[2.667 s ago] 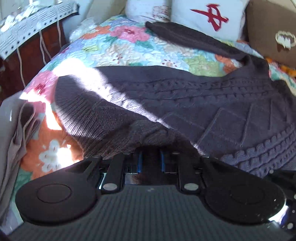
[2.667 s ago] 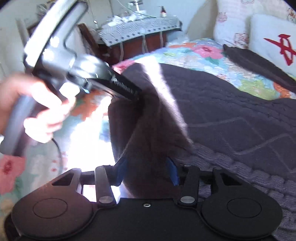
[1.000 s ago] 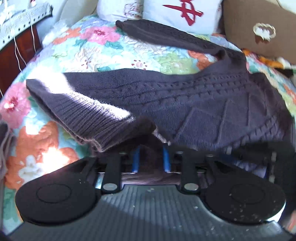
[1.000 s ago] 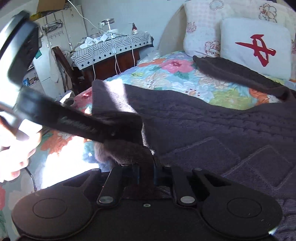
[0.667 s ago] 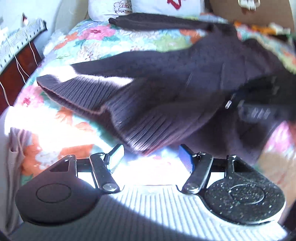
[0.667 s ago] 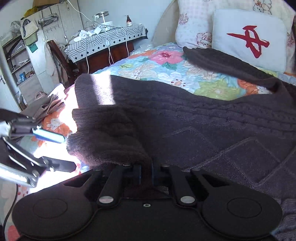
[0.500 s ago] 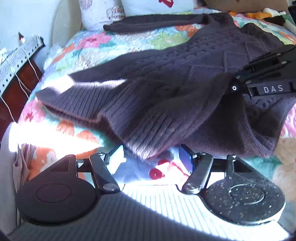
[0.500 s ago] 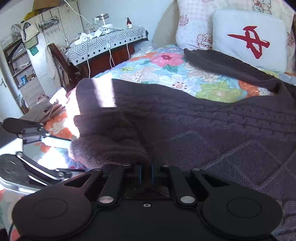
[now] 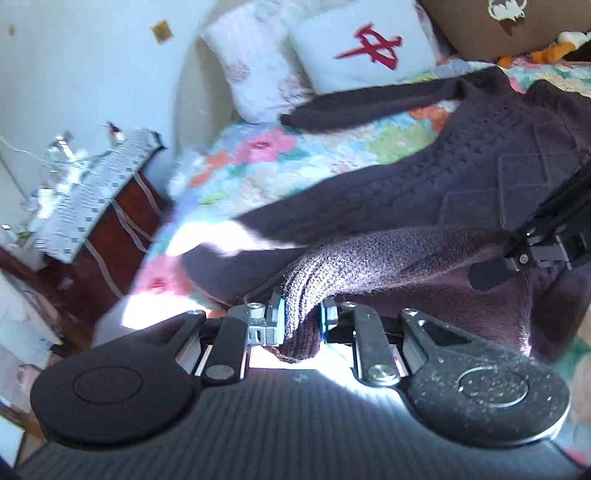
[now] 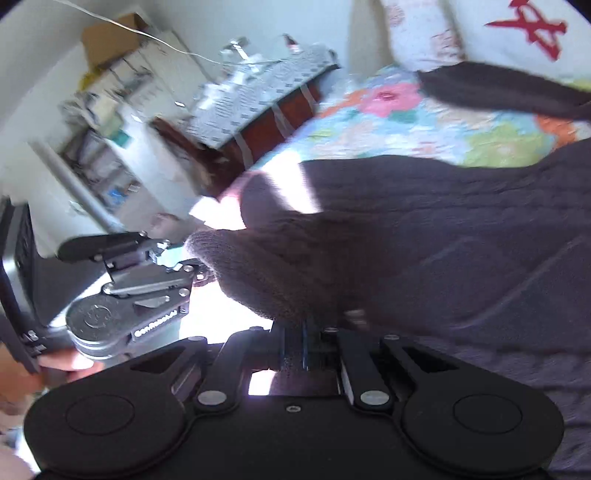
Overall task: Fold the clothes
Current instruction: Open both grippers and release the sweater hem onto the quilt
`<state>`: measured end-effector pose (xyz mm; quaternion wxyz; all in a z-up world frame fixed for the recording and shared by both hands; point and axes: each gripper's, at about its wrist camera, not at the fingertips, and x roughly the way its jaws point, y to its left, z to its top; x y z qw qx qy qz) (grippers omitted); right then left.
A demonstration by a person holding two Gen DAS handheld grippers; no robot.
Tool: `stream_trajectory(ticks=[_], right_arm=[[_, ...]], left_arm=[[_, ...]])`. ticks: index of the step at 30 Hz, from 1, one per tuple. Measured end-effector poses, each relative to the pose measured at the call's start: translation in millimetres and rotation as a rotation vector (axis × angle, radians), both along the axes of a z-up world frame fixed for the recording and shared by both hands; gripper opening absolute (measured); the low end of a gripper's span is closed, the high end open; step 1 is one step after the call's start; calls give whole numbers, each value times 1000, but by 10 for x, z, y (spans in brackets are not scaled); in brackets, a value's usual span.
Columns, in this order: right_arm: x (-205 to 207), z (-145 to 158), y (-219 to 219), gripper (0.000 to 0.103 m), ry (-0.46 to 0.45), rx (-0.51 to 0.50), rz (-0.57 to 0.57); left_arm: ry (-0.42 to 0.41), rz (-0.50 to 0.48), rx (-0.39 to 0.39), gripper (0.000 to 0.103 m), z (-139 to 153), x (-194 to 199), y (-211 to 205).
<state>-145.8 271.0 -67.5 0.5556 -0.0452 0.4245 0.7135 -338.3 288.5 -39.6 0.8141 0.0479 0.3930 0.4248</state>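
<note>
A dark purple cable-knit sweater (image 9: 480, 177) lies spread over the floral quilt (image 9: 295, 155), one sleeve (image 9: 369, 103) stretched toward the pillows. Its ribbed hem is lifted into a fold. My left gripper (image 9: 301, 317) is closing, and its blue pads pinch the ribbed hem edge. My right gripper (image 10: 294, 347) is shut on the same raised fold of the sweater (image 10: 443, 229). The right gripper (image 9: 535, 251) also shows at the right edge of the left wrist view, and the left gripper (image 10: 173, 258) at the left of the right wrist view, with a hand below it.
A white pillow with a red mark (image 9: 362, 48) and a brown cushion (image 9: 498, 22) stand at the head of the bed. A wooden nightstand with a patterned cloth (image 9: 92, 206) sits beside the bed. Shelves and clutter (image 10: 110, 110) line the wall.
The left gripper, open and short of the hem half a second ago, has moved in, risen and closed on the ribbed hem. Both views have tilted. The right gripper still holds its fold.
</note>
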Motion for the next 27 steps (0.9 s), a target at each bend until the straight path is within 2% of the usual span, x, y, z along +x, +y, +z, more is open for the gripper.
stream_trajectory(ticks=[2,4,7,9,11,14,16,18,20,22,25,27], right_arm=[[-201,71,0,9,34,14,77],[-457,80,9,9,10,3,156],[-775,-43,70,10,-36,-47,198],[-882,-177,107,11,-65,-94,195],[-975,-317,144,12,-93,-141,189],[-872,-318,117,18,-46,-171,171],[-755,-267,88,34,-4,-177,154],[-586,-168,48,44,8,-183,93],[-428,-51,13,46,-1,-199,26],[-331,100,0,48,-42,-200,-22],[-204,294,-83,60,-78,-168,-40],[-162,364,-146,64,-109,-171,-45]], left_arm=[[35,41,4,16,108,-246,-103],[94,86,-23,16,58,-440,-178],[123,163,-90,16,-245,-619,-148],[168,180,-149,17,-526,-632,-41],[193,191,-219,18,-674,-606,31],[227,178,-227,27,-655,-591,-10],[277,188,-214,35,-616,-625,-32],[194,184,-284,36,-471,-693,-27],[16,169,-417,36,-275,-773,-18],[-81,176,-481,45,-142,-782,-25],[-99,162,-458,61,-4,-690,-96],[-92,153,-434,77,76,-592,-120]])
